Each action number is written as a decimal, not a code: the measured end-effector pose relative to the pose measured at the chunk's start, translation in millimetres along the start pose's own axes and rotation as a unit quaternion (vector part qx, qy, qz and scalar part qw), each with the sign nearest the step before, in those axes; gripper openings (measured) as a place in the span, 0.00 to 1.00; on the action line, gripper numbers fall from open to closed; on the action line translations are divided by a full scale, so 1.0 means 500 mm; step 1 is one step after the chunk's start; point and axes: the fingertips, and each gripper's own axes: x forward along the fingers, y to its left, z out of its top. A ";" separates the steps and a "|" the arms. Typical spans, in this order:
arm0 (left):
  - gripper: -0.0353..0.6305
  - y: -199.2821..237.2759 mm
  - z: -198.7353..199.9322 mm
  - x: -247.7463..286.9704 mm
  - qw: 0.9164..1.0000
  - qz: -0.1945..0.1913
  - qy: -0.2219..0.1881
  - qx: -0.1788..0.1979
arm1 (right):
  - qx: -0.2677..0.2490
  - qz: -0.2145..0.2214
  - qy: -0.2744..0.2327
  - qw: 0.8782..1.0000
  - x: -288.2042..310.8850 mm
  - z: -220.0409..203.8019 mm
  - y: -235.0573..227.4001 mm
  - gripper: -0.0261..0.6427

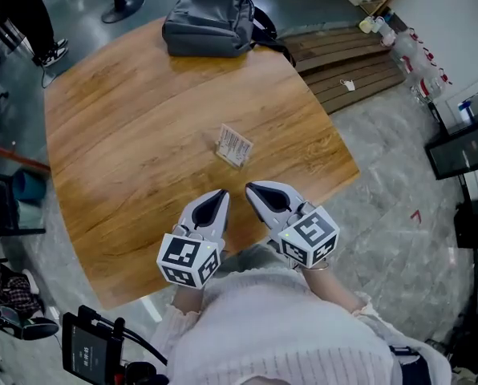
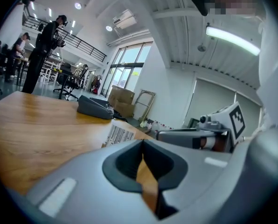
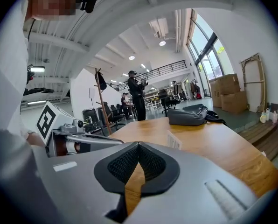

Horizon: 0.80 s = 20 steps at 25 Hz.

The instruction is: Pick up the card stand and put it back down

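The card stand [image 1: 233, 145], a small clear holder with a printed card, stands near the middle of the round wooden table [image 1: 127, 135]. It also shows beyond the jaws as the card stand [image 2: 118, 135] in the left gripper view and the card stand [image 3: 173, 140] in the right gripper view. My left gripper [image 1: 220, 195] sits at the near table edge, shut and empty, short of the stand. My right gripper [image 1: 252, 189] lies beside it, also shut with nothing between its jaws. Both tips point toward the stand, a short gap away.
A grey backpack [image 1: 211, 22] lies at the table's far edge. Wooden pallets [image 1: 347, 62] and bottles [image 1: 411, 54] sit on the floor to the right. A chair base [image 1: 120, 6] stands beyond the table, and people stand far off in the hall.
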 end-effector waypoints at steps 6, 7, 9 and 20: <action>0.06 0.013 0.003 0.022 1.000 -0.015 0.021 0.000 | 0.021 -0.001 -0.002 1.000 0.023 0.003 -0.016 0.04; 0.06 0.017 0.000 0.024 1.000 -0.017 0.026 -0.003 | 0.022 0.001 -0.004 1.000 0.027 0.001 -0.015 0.04; 0.06 0.028 -0.009 0.025 0.999 -0.020 0.035 -0.009 | 0.023 0.003 -0.004 1.000 0.038 -0.007 -0.013 0.04; 0.06 0.064 -0.042 0.068 0.997 -0.046 0.053 -0.021 | 0.037 -0.024 0.035 0.998 0.077 -0.061 -0.077 0.07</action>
